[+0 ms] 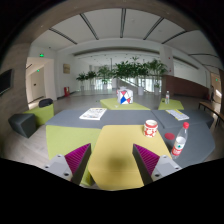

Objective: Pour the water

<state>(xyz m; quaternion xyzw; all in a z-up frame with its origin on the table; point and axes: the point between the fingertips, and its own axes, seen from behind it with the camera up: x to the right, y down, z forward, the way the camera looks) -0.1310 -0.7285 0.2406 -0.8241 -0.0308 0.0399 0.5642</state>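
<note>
Gripper view: we are looking forward along the gripper (112, 160), its two fingers spreading wide with nothing between them. The magenta pads (77, 157) on the inner faces are showing clearly, one on each finger.

The fingers are hovering over a long bench (115, 140) with a yellow-green and grey panelled top. Ahead of the right finger, a small white cup with red markings (151, 127) is standing upright on the yellow-green part. Right of the cup, near the bench's edge, a clear plastic bottle with a red cap and red label (180, 139) is standing, just beyond the right fingertip; the two are apart, not touching.

Further along the bench, a red-white-and-blue carton-like object (124, 96) is sitting near the middle, and flat white papers (92, 113) are lying to its left.

Beside the bench on the left, dark grey padded chairs (24, 122) are standing. Beyond the far end, a row of green potted plants (125, 71) is lining the hall.
</note>
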